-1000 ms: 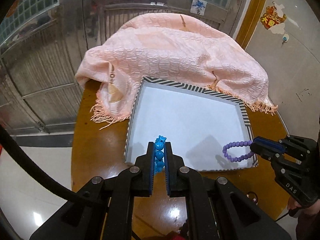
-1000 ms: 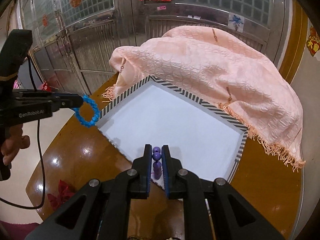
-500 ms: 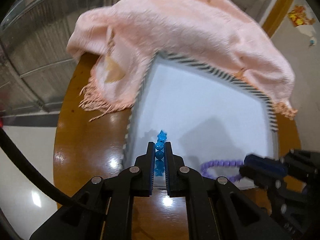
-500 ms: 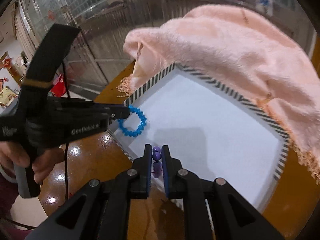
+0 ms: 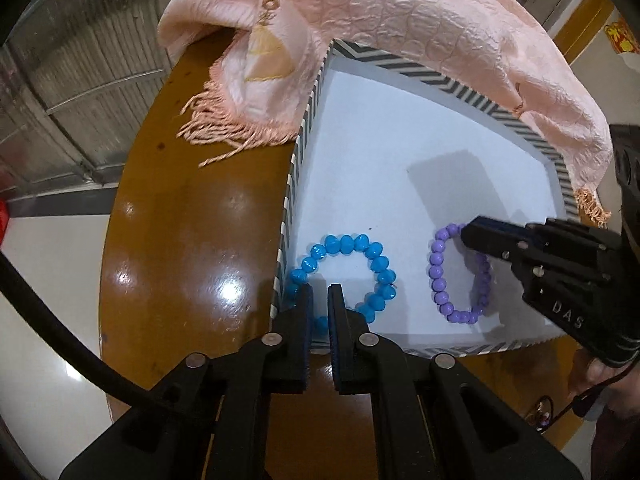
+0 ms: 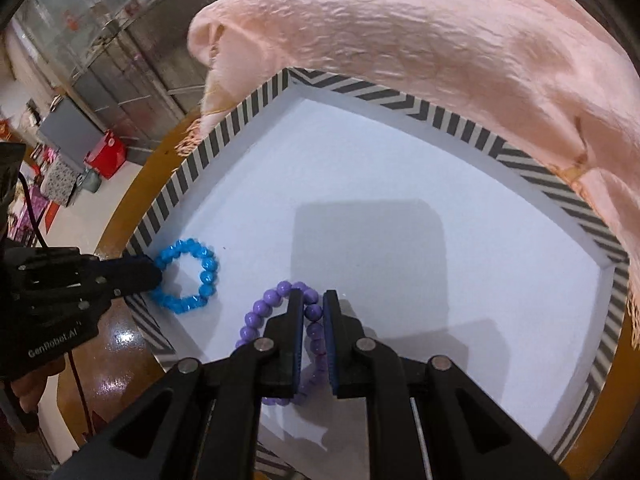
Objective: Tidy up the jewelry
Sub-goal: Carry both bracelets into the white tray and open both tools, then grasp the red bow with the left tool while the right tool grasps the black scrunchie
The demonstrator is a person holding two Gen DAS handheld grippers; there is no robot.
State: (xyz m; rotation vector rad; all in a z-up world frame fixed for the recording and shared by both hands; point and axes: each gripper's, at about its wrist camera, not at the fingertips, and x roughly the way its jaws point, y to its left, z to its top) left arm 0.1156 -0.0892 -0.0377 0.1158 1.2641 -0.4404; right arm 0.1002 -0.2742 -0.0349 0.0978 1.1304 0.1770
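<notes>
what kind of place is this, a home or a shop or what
Probably a home's entrance area, though a small shop is possible: a glossy round wooden table, metal security doors behind it, and a red festive wall decoration.

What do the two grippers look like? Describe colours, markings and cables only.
Both are matte black plastic with silver pivot pins and blue pads lining the inner finger faces. The left gripper carries white "GenRobot.AI" lettering and a black cable. The right gripper shows "DAS" lettering on its body. Bare fingers show behind each; no sleeves can be made out.

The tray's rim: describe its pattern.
Black-and-white diagonal stripes run along the tray's rim, clearest in the right wrist view.
</notes>
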